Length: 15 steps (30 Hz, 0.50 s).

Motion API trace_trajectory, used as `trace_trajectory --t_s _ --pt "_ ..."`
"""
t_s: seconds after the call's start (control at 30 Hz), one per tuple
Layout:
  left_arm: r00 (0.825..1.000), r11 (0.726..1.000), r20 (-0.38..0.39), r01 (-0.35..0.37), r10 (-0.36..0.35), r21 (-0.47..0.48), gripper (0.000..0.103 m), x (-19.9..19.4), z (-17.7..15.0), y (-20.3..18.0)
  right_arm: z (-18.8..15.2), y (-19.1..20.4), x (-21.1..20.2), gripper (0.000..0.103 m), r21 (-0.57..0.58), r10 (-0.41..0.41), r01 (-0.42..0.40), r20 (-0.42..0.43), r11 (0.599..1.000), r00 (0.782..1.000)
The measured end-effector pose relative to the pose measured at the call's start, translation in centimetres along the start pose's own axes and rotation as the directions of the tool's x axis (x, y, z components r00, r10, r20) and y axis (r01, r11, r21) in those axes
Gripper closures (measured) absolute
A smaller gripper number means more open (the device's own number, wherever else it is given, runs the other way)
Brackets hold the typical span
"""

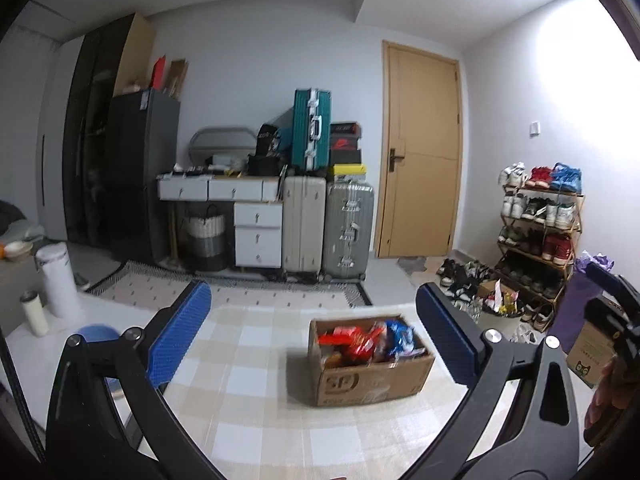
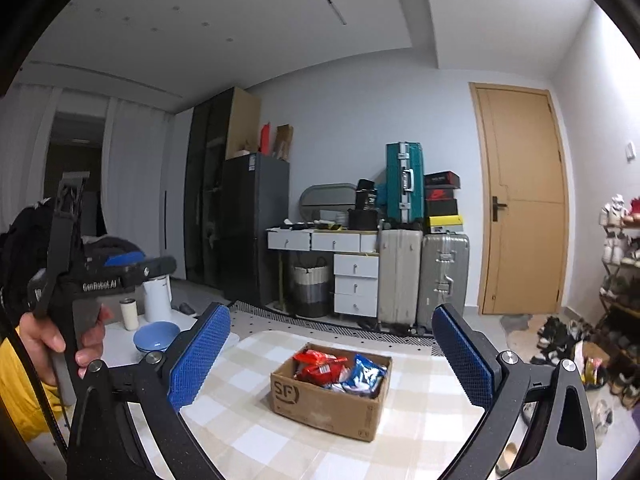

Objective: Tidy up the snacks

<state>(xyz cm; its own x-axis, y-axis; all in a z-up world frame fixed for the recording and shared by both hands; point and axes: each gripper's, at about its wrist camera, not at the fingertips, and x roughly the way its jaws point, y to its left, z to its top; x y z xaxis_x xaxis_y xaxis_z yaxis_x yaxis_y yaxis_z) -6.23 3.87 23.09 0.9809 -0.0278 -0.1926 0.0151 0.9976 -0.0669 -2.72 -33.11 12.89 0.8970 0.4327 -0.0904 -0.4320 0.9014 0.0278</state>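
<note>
Left gripper (image 1: 314,332): jaws spread wide, nothing between the blue pads; it hangs above the table, facing the room.
Right gripper (image 2: 332,352): jaws also spread wide and empty, held above the same table.
Hand (image 2: 60,340): seen in the right wrist view, it clasps the grip of the left gripper at the left edge; a yellow sleeve shows below it.
Cardboard box (image 1: 368,364): stands open on the checked tablecloth, ahead of both grippers and apart from them, printed letters on its side.
Snacks (image 2: 340,370): red and blue packets lie inside the box, piled loosely; they look blurred in the left wrist view.
Tablecloth (image 1: 248,408): beige and white checks, covering the table under the box.
Blue bowl (image 2: 156,336): sits on a low white surface to the left of the table, near a white canister.
Suitcases (image 1: 328,224): two stand upright against the far wall, a teal one on top.
Door (image 1: 420,152): wooden, closed, right of the suitcases.
Shoe rack (image 1: 540,232): full, at the far right, more shoes on the floor beside it.
</note>
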Motion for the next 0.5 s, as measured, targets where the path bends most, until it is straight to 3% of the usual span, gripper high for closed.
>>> trace_trajectory --t_s 0.27,0.5 --pt "0.995 0.997 -0.067 -0.076 0.074 -0.021 0.001 3.0 -6.4 2.3 -5.9 -3.0 1.5 0.000 0.060 -0.043 0.044 -0.030 0.997 0.999" --pt "0.988 0.999 -0.149 -0.043 0.037 -0.032 0.001 10.6 -13.3 1.9 -11.7 -5.2 5.9 0.000 0.102 -0.064 0.077 -0.124 0.992 0.990"
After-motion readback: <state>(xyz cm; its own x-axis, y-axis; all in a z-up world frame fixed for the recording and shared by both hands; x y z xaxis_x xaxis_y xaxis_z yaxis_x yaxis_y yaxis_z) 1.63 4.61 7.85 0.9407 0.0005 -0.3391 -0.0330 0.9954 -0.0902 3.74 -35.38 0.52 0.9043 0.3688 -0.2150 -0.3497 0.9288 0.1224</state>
